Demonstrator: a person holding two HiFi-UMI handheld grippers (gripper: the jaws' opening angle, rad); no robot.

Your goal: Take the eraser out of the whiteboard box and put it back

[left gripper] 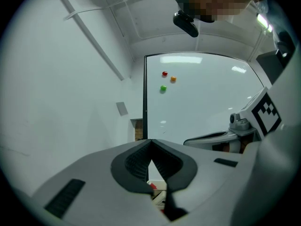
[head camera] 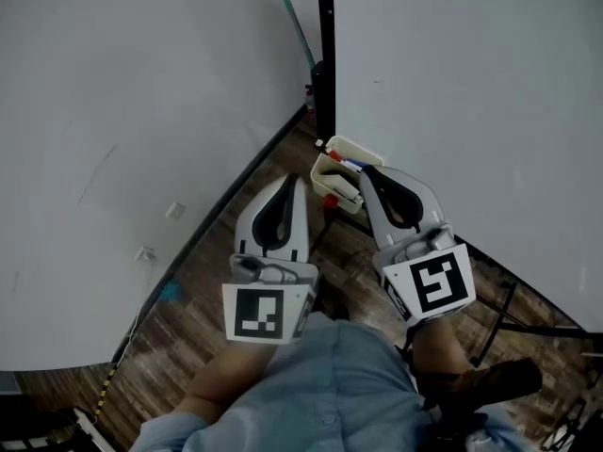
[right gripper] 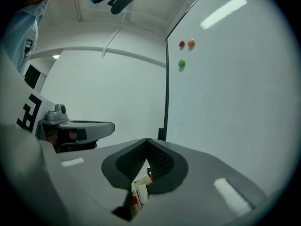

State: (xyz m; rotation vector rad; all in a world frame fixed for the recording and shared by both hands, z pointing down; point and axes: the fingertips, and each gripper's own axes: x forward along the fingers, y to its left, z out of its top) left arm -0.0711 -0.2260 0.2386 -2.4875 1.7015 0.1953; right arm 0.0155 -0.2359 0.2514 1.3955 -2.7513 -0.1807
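The whiteboard box is a small white tray fixed at the whiteboard's lower corner, with red and blue items in it; I cannot pick out the eraser. My right gripper hovers just over the box's right edge, jaws shut with nothing between them. Level with it, my left gripper sits a little left of the box, also shut and empty. Under the closed jaws, a piece of the box shows in the left gripper view and again, as the box, in the right gripper view.
The whiteboard fills the right side, its black frame post beside a white wall. Red, orange and green magnets stick on the board. Below lie wooden floor and the board's stand legs.
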